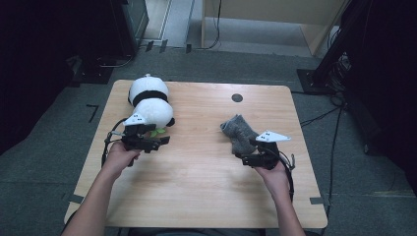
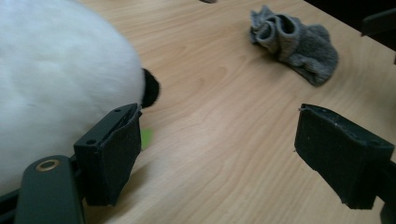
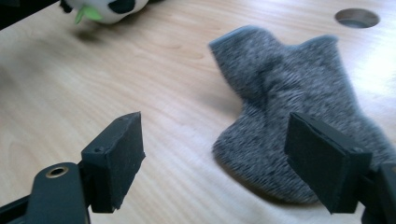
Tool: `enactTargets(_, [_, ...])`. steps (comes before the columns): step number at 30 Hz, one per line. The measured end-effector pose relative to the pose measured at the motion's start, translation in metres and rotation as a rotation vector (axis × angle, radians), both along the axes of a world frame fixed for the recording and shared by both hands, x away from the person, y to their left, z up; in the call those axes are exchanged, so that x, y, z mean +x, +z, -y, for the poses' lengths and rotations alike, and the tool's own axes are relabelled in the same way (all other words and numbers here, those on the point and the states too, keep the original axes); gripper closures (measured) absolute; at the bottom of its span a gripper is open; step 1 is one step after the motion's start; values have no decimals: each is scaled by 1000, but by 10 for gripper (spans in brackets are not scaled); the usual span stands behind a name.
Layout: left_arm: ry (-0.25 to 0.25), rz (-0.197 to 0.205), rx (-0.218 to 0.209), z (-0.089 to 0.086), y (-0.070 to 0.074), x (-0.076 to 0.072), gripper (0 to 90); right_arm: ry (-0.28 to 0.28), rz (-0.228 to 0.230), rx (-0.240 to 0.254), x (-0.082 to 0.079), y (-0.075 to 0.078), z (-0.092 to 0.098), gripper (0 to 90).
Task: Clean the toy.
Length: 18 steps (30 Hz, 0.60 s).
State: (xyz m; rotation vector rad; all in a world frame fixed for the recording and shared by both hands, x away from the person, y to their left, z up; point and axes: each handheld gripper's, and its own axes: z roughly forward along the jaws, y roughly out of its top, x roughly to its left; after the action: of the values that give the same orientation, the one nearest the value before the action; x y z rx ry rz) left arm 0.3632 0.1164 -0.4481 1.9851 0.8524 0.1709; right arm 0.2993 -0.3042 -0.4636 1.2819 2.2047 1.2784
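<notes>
Fingers (image 2: 114, 158) of both grippers are spread, pinching nothing. We see a pale wooden surface (image 1: 196, 187) on grey carpet (image 1: 49, 147), a white-and-black plush panda (image 1: 149, 101) touching the left gripper (image 1: 147, 142), and a crumpled grey knitted sock (image 1: 238, 130) just beyond the right gripper (image 1: 253, 157).

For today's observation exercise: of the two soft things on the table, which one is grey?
The crumpled sock, lying in front of the right gripper. The other soft thing, the plush panda by the left gripper, is white with black markings.
</notes>
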Motion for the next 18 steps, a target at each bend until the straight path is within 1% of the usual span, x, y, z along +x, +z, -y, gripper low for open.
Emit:
enactTargets(1, [-9,-7,-6,1,-1,-3,148,5,0,-3,-2,0,-1,197])
enactTargets(3, [-26,-6,-8,5,-4,-9,148,13,-3,-3,-6,-2,-4,197])
enactTargets(4, [-31,-4,-5,7,-6,-11,148,18,-6,1,-7,-3,-5,197])
enactTargets(5, [-41,-11,3,9,-9,-14,148,23,-11,1,-8,-4,-7,197])
enactTargets(7, [-50,-7,16,14,-14,-18,148,31,-20,-8,-9,-7,-12,192])
enactTargets(9, [-62,-17,25,18,-19,-21,148,45,-27,-8,-10,-9,-16,185])
enactTargets(10, [-67,-25,34,20,-21,-22,148,50,-25,-7,-11,-9,-19,183])
enactTargets(13, [-76,-35,38,24,-28,-23,148,65,-23,-7,-12,-12,-27,176])
enactTargets(15, [-82,-23,42,25,-32,-24,149,66,-19,13,-12,-16,-33,168])
enactTargets(18, [-81,-41,46,26,-36,-23,149,75,-12,25,-11,-21,-41,164])
